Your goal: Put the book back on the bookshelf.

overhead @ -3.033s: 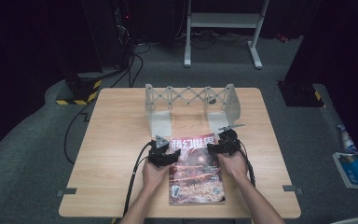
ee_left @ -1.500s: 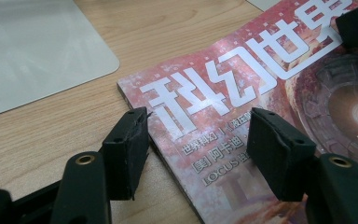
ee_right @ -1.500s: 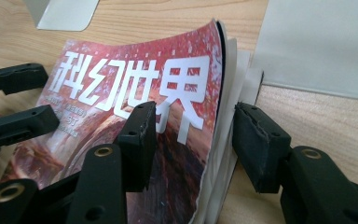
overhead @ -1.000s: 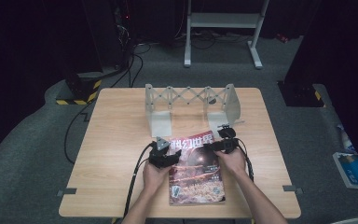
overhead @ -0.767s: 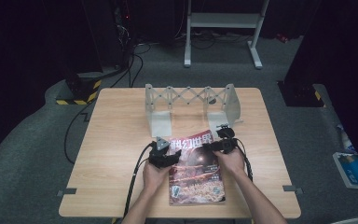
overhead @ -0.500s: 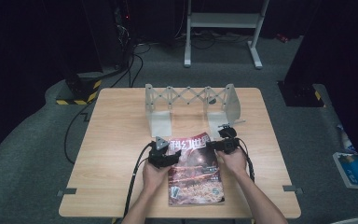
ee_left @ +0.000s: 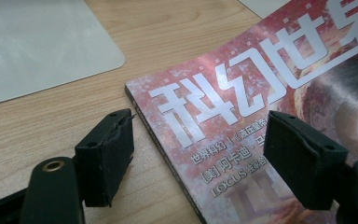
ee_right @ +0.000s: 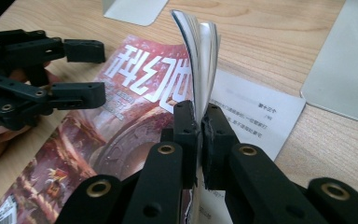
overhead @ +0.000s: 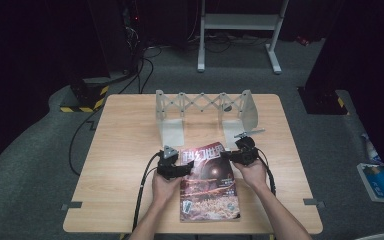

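A red-covered magazine (overhead: 209, 187) with big white characters lies flat on the wooden table (overhead: 125, 140), near its front edge. My left gripper (overhead: 185, 169) is open at the magazine's top-left corner; in the left gripper view its jaws (ee_left: 200, 154) straddle the spine edge of the magazine (ee_left: 261, 79), one over wood, one over the cover. My right gripper (overhead: 228, 155) is at the top-right corner. It is shut (ee_right: 199, 135) on a raised bundle of pages (ee_right: 200, 56), baring a white inner page (ee_right: 256, 116). The left gripper (ee_right: 86, 70) shows open across the cover (ee_right: 98, 140).
A grey expandable rack (overhead: 205, 102) with two flat base plates (overhead: 172, 134) stands behind the magazine at mid-table. One plate (ee_left: 37, 46) lies just beyond the left jaws, another (ee_right: 345, 70) beside the right ones. Cables trail from both grippers toward the front edge.
The right gripper has lifted the magazine's top-right edge, so the cover and some pages curl up off the table. The left gripper has stayed at the top-left corner.
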A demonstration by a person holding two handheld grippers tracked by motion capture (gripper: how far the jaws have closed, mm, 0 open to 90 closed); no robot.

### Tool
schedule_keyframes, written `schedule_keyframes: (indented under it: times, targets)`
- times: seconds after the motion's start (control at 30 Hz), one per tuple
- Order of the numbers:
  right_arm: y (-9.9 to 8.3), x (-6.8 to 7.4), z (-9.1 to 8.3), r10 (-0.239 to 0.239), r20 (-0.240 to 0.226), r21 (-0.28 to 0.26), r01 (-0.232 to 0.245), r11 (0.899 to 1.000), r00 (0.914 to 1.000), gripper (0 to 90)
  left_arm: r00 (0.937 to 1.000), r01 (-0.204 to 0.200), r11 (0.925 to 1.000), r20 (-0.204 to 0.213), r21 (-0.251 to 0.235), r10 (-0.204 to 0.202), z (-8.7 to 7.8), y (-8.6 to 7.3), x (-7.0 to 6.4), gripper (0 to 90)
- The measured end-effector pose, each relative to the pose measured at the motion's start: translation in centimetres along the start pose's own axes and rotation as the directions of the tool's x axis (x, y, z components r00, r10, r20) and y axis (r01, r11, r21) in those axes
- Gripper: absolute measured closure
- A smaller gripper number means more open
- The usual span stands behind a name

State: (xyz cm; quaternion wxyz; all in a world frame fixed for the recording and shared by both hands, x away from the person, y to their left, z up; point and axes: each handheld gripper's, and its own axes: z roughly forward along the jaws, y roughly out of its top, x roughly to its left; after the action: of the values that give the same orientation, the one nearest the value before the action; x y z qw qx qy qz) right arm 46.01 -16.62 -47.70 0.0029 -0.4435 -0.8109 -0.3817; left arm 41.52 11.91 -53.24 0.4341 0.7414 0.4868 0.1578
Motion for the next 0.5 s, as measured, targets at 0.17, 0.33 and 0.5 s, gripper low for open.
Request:
schedule_keyframes:
  times: [0.17, 0.33, 0.5]
  targets:
    - [0.0, 0.3, -0.6, -0.036, -0.029, -0.034, 0.035, 0.999, 0.9990, 86.1, 0.9999, 0.008, 1.0000, 0.012, -0.003, -0.008, 0.0, 0.0, 0.1, 22.8]
    - [0.0, 0.6, -1.2, -0.059, -0.062, -0.065, 0.055, 0.996, 0.9964, 86.2, 0.9990, 0.007, 1.0000, 0.045, 0.001, -0.007, -0.1, 0.0, 0.1, 20.9]
    - [-0.2, 0.6, -1.7, -0.080, -0.085, -0.089, 0.073, 0.993, 0.9932, 86.3, 0.9981, 0.021, 0.9998, 0.058, 0.000, -0.021, -0.1, -0.1, 0.2, 20.2]
